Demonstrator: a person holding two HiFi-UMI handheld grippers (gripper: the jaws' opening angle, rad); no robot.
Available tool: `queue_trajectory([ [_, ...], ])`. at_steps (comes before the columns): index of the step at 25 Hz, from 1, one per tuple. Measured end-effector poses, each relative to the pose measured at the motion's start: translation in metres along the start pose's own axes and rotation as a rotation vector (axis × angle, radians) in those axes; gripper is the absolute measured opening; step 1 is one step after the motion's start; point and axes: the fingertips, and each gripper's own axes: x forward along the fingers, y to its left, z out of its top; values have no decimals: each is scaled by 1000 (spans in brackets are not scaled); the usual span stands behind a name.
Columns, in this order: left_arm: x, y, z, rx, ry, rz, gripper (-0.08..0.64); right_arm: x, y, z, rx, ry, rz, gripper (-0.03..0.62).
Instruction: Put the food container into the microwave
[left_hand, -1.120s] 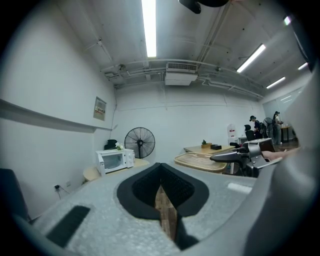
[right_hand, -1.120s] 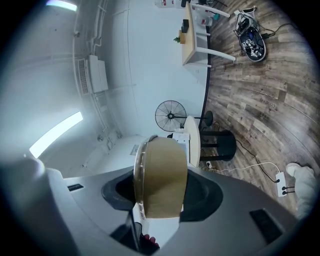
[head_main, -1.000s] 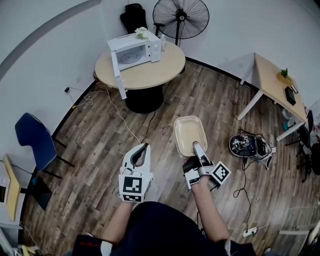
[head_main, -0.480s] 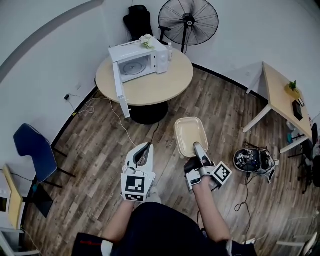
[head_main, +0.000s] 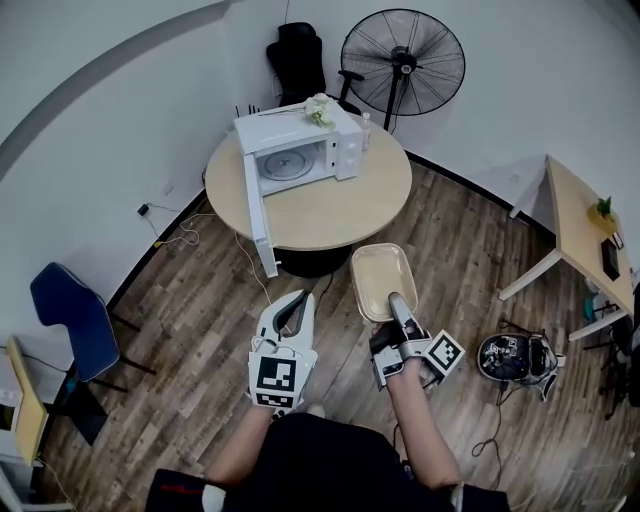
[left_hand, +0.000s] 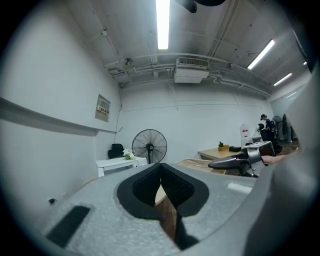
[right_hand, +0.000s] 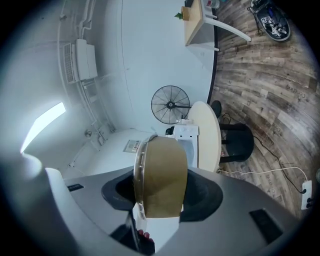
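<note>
A tan oblong food container (head_main: 379, 281) is held level above the wooden floor, with my right gripper (head_main: 393, 298) shut on its near edge. In the right gripper view the container (right_hand: 161, 179) fills the space between the jaws. The white microwave (head_main: 303, 148) stands on a round table (head_main: 340, 208) ahead, its door (head_main: 257, 214) swung wide open and its cavity empty. My left gripper (head_main: 298, 301) hovers to the left of the container with its fingers together and nothing in them; in the left gripper view its pads (left_hand: 150, 186) meet.
A standing fan (head_main: 403, 62) and a black chair (head_main: 298, 50) are behind the table. A blue chair (head_main: 68, 305) stands at left, a wooden desk (head_main: 578, 232) at right. A small machine (head_main: 514, 357) and cables (head_main: 243, 252) lie on the floor.
Both grippers, the right one still holding the container, have moved toward the round table; the table and microwave now sit closer and lower in the head view.
</note>
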Motion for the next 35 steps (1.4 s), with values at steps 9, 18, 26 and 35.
queue_trajectory([
  [9, 28, 26, -4, 15, -6, 48, 17, 56, -10, 7, 14, 50, 15, 206],
  [18, 119, 28, -13, 2, -23, 140, 17, 138, -32, 75, 20, 140, 12, 206],
  [26, 203, 29, -19, -11, 27, 245, 17, 214, -38, 130, 12, 276, 0, 206],
  [35, 251, 35, -36, -71, 87, 390, 17, 279, -61, 146, 9, 474, -32, 206],
])
